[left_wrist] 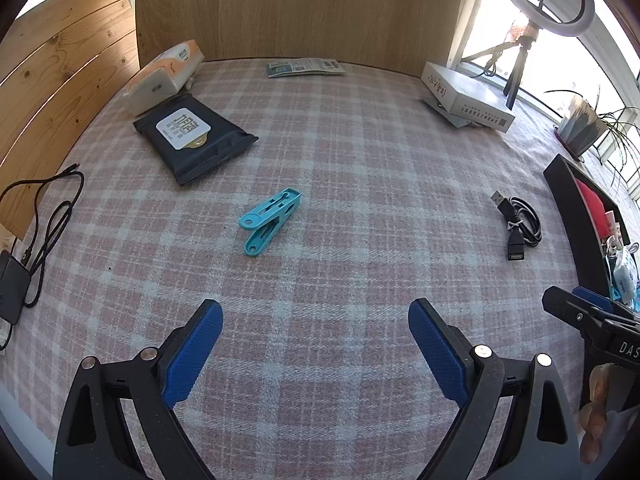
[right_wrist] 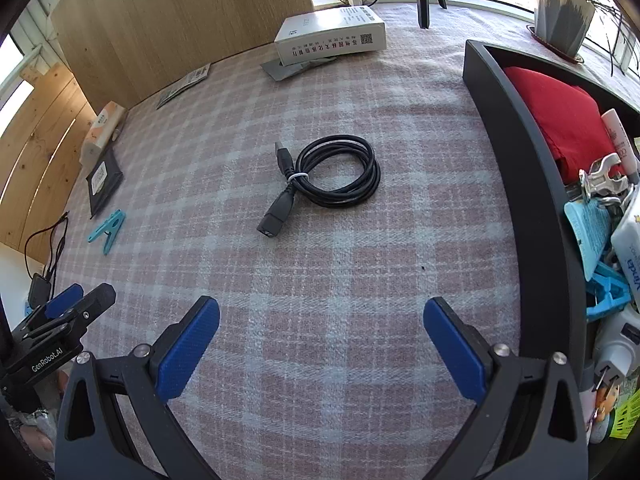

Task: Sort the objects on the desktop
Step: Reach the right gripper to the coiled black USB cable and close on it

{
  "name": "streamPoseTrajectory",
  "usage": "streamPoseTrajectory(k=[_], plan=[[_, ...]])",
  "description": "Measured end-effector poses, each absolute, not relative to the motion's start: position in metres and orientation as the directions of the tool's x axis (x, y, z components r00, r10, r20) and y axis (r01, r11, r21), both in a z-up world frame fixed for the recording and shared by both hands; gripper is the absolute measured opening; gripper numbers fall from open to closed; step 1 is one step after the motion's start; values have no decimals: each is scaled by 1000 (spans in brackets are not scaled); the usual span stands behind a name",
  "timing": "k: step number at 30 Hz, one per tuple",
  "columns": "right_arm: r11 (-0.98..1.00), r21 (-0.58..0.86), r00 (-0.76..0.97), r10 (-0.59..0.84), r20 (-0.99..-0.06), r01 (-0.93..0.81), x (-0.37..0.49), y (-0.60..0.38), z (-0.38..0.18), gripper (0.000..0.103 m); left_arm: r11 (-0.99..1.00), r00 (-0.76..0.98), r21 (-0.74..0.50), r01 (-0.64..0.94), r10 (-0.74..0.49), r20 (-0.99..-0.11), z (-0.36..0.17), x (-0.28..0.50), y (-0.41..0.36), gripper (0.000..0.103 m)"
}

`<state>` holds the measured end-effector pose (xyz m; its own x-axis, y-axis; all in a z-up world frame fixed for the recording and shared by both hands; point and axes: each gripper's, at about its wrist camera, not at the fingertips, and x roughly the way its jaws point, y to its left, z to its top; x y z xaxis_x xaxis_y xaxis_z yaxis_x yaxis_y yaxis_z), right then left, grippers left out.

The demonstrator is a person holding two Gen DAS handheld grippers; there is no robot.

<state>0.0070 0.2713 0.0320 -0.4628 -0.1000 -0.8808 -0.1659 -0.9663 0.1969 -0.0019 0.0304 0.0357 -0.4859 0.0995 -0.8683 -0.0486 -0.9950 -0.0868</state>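
A teal clothes peg [left_wrist: 269, 220] lies on the checked tablecloth, ahead of my open, empty left gripper [left_wrist: 315, 320]; it also shows in the right wrist view [right_wrist: 107, 230]. A coiled black USB cable [right_wrist: 328, 178] lies ahead of my open, empty right gripper [right_wrist: 321, 318]; it shows at the right in the left wrist view [left_wrist: 518, 222]. A black storage bin [right_wrist: 520, 184] at the right holds a red cloth [right_wrist: 560, 116], teal pegs and several small items. A black wet-wipes pack [left_wrist: 194, 138] and a tissue pack [left_wrist: 164, 76] lie far left.
A white box [left_wrist: 466, 98] sits at the back right, a leaflet [left_wrist: 304, 67] by the wooden back panel. A black cable and adapter [left_wrist: 24, 256] lie at the left edge. A ring light tripod [left_wrist: 520, 68] and a potted plant [left_wrist: 584, 128] stand by the window.
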Motion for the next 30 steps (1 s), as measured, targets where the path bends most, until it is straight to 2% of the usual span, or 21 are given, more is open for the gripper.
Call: streamPoseTrajectory(k=[4,6,8,16,19,22,25,27,30], plan=[[-984,133,-477,-60,-877,-122,-10,276,54,98,-987,-478,-114,-113,155,-865,57,-13,56,93],[-982,138,-456,-66,-888,-126,-23,288,59,75,-983,-460,-128,-130,174,-871,62,-19,70,92],[-973,192,-424,-122,-897,-125,-34,303,62,57,-979,-441,-143,-147,194,-876,62,-32,86,88],[-951,276,-330,-217,-918,-142,-70,354,59,57,-960,-362,-164,-227,239,-901,70,-54,156,81],[-932,329,-275,-280,-920,-151,-79,360,53,53,-948,-310,-200,-248,273,-911,65,-58,180,75],[-947,293,-246,-256,-935,-128,-87,353,49,50,-950,-291,-170,-261,246,-925,58,-61,193,63],[-944,300,-247,-260,-933,-139,-93,348,44,49,-943,-292,-167,-287,252,-923,55,-63,196,63],[-928,337,-228,-298,-927,-157,-97,347,37,44,-938,-281,-174,-301,261,-924,51,-67,196,60],[-942,297,-218,-261,-940,-154,-104,339,31,35,-934,-265,-178,-308,264,-927,44,-75,199,51]])
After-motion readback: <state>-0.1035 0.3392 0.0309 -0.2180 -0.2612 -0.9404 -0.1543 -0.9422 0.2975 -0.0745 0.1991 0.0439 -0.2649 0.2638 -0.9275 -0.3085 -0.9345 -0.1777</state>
